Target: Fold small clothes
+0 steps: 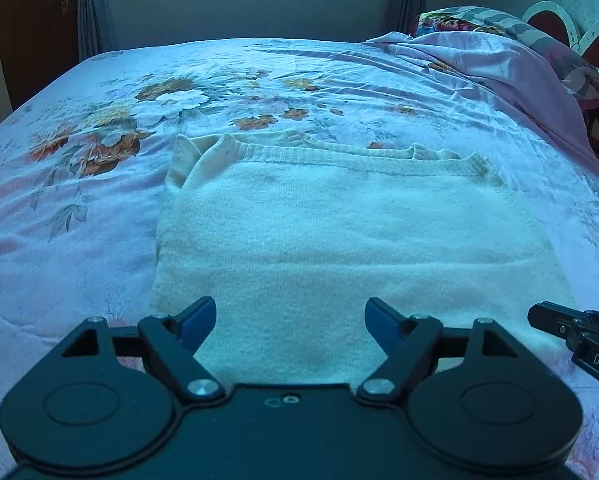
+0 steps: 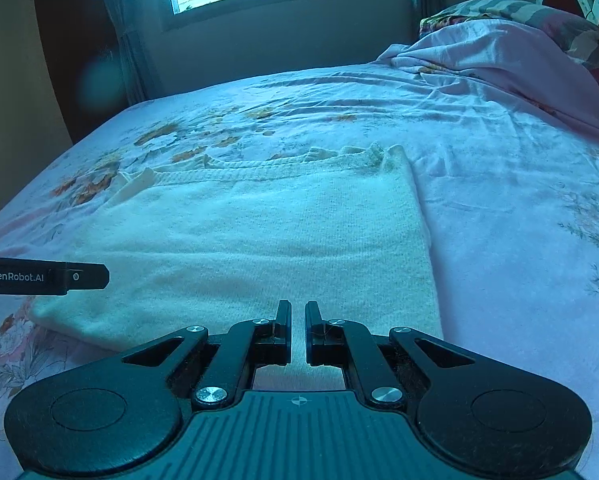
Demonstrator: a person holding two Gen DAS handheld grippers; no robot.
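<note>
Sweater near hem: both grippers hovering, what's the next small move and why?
Probably lower the left gripper onto the near edge of the sweater and close. Its jaws stand wide open above that edge, holding nothing; the right gripper, nearly shut and empty, would need to open first.

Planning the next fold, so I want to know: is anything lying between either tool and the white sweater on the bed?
Nothing visible. The left tool hangs open right over the near hem of the white sweater, and the right tool, nearly closed, sits at the same edge. Only the floral bedsheet surrounds it.
</note>
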